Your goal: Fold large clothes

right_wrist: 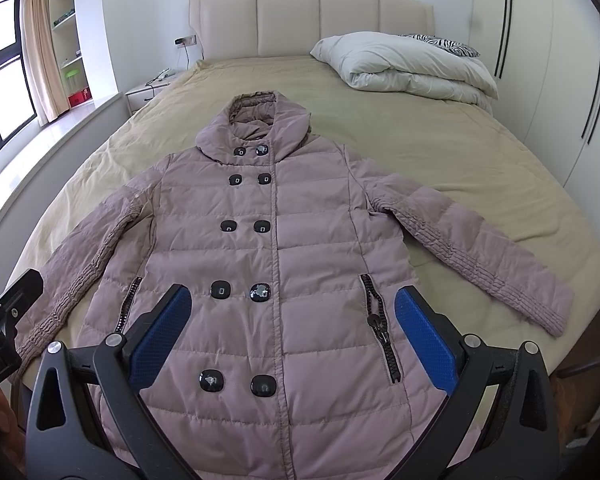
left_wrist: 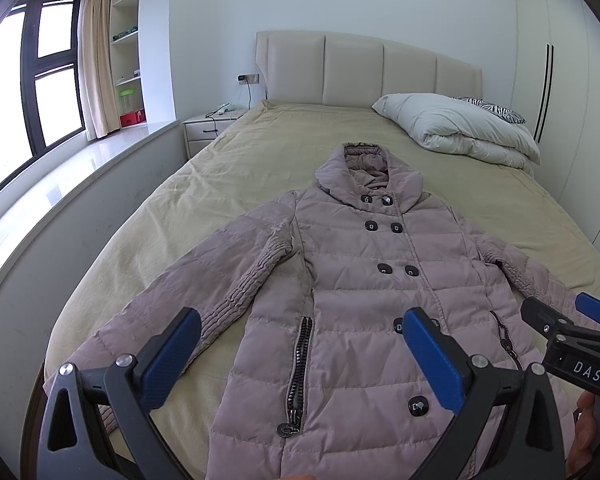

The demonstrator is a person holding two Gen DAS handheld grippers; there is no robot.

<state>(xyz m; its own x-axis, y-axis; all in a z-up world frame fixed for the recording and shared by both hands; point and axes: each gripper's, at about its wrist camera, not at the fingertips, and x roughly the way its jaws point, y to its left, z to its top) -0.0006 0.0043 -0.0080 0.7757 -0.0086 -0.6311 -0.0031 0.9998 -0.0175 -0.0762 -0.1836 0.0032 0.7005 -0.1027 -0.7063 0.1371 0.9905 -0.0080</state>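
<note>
Both grippers, left (left_wrist: pixel 300 360) and right (right_wrist: pixel 292 340), hover released over the coat (right_wrist: pixel 276 264), spread flat on the bed (right_wrist: pixel 440 128) for folding.

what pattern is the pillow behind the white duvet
Black-and-white zebra stripes on the pillow, clearest in the right wrist view.

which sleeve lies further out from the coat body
The sleeve on the right gripper's side: it angles away from the coat, with bedspread showing between. The other sleeve lies almost against the body.
</note>
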